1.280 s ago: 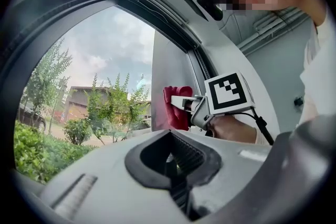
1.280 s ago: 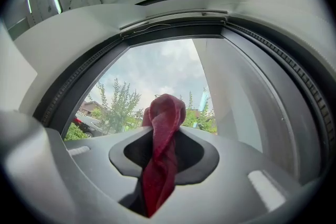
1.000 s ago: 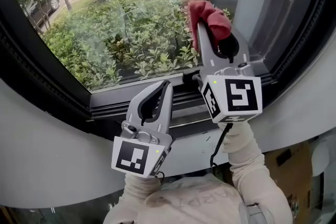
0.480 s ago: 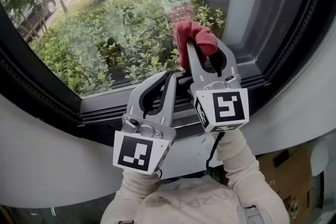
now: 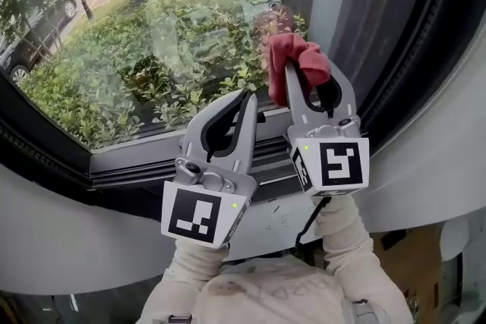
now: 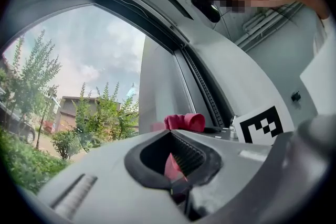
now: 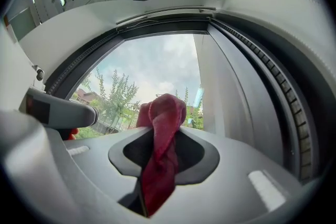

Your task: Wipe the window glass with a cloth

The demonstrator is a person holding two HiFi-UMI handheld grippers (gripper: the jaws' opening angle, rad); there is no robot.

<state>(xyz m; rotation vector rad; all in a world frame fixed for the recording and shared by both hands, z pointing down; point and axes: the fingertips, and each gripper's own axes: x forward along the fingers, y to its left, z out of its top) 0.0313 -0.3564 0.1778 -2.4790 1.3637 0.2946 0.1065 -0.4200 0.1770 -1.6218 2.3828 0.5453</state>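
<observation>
Where the red cloth (image 5: 298,57) meets the window glass (image 5: 152,34), it is bunched into a wad above the tips of the right gripper (image 5: 307,76), whose jaws are clamped on it. One fold runs down between the jaws through their oval opening, and the rest bulges out past the tips. The wad sits at the pane's lower right corner, just beside the grey upright of the window frame (image 5: 334,4) on the gripper's right. The marker cube (image 5: 338,163) at the gripper's back faces the camera, and a cream sleeve (image 5: 345,239) runs down from it. Just to this gripper's left, a little lower, the left gripper (image 5: 247,96) points up at the same pane with its jaws drawn together at the tips and nothing pinched between them. In the left gripper view a sliver of red shows through the jaws' opening, and the wad lies just beyond the tips. Its tips are close to the hanging edge of the cloth, though whether they touch it cannot be told. Below both grippers runs the dark bottom rail (image 5: 137,163) of the window. Beyond the glass lie green shrubs (image 5: 91,80), small trees and a parked car (image 5: 26,42).
</observation>
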